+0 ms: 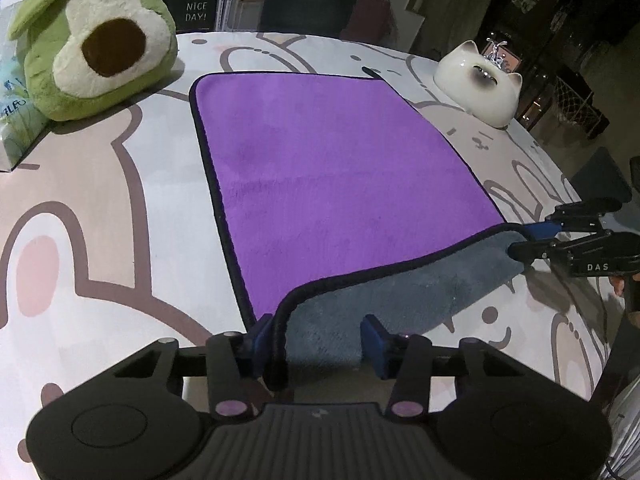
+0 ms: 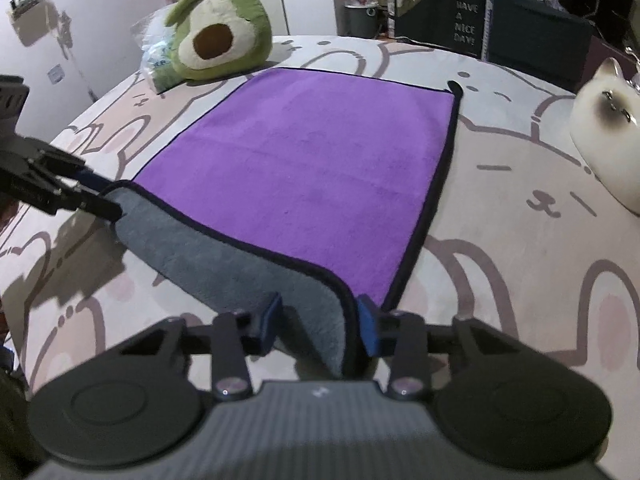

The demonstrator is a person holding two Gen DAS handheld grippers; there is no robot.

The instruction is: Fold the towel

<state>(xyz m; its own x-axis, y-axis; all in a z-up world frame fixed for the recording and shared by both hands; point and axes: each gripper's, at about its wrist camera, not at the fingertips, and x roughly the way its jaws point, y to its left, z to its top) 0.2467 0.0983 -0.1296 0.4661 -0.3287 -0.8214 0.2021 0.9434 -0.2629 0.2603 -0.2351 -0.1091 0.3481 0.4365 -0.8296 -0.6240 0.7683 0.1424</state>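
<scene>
A purple towel [image 1: 332, 168] with a dark border and a grey underside lies on the patterned table cover; it also shows in the right wrist view [image 2: 312, 168]. Its near edge is lifted and curled, so the grey side [image 1: 380, 296] shows. My left gripper [image 1: 316, 340] holds the near left corner, with the towel between its blue pads. My right gripper [image 2: 318, 320] holds the near right corner the same way. Each gripper shows in the other's view, the right one [image 1: 528, 240] and the left one [image 2: 96, 192], pinching a corner.
A green avocado plush [image 1: 92, 44] sits at the far left beside a tissue pack [image 1: 16, 120]. A white ceramic cat [image 1: 480, 84] sits at the far right. The table cover [image 1: 100, 220] has a rabbit pattern. Dark furniture stands behind the table.
</scene>
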